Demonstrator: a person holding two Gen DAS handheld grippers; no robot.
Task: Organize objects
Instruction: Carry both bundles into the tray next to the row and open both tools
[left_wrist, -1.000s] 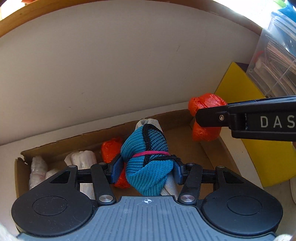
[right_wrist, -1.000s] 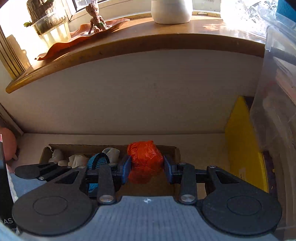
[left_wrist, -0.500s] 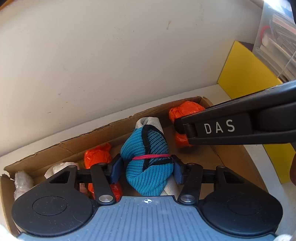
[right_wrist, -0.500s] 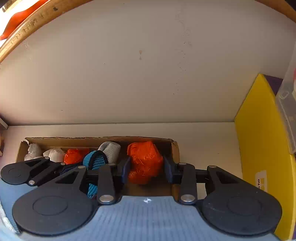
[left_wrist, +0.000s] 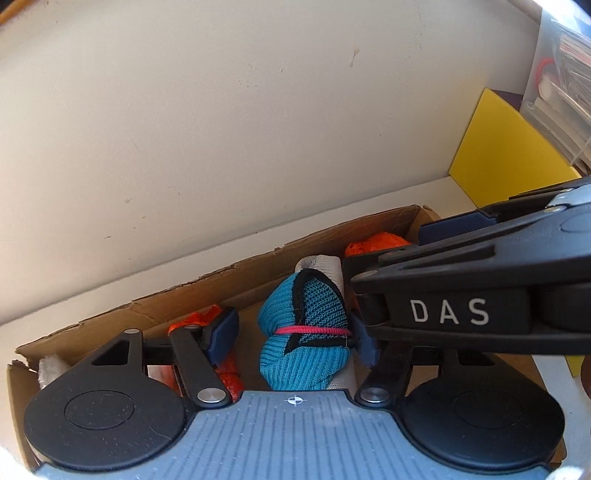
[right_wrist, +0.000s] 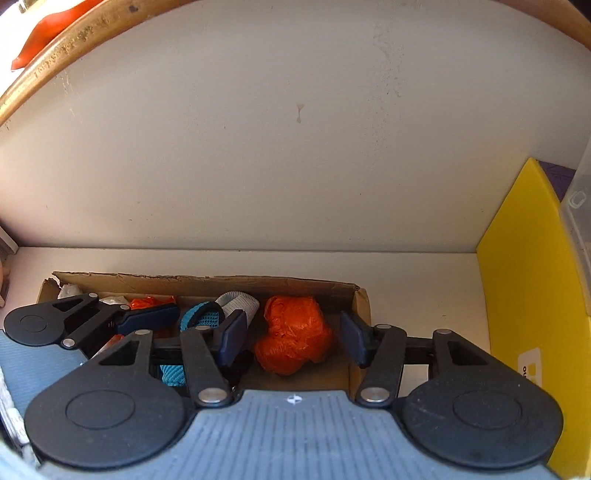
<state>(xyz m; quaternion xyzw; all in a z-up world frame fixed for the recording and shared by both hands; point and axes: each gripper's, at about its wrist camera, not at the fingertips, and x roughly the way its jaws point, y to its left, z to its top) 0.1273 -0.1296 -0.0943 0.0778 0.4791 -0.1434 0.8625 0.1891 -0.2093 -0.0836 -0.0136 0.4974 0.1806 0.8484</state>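
**Cardboard box, two bundles being released**

Left tool (left_wrist: 295, 338): jaws opening, pads clear of the teal sock bundle (left_wrist: 304, 338) lying between them in the cardboard box (right_wrist: 199, 282). Right tool (right_wrist: 291, 338): jaws opening, orange bundle (right_wrist: 293, 339) loose between them, at the box's right end.

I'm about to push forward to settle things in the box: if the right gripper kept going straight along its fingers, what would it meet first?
The orange bundle. It sits between the opening fingers of the right gripper, with gaps on both sides, inside the cardboard box. Past it would probably come the box floor, though depth is hard to judge.
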